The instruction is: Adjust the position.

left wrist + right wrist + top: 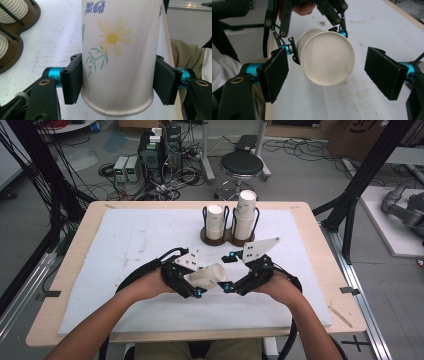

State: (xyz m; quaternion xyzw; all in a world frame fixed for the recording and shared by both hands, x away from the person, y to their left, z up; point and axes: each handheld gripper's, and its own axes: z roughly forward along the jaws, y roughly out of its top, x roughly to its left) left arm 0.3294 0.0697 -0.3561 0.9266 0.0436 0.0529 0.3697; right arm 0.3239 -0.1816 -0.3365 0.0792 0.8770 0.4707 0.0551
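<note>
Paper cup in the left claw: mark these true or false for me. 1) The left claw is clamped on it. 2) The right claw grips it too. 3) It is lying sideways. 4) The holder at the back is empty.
1) True: the left claw is shut on the paper cup.
2) False: the right claw stands open, pads clear of the cup.
3) True: it is held sideways above the table.
4) False: the cup holder carries two stacks of cups.
</note>
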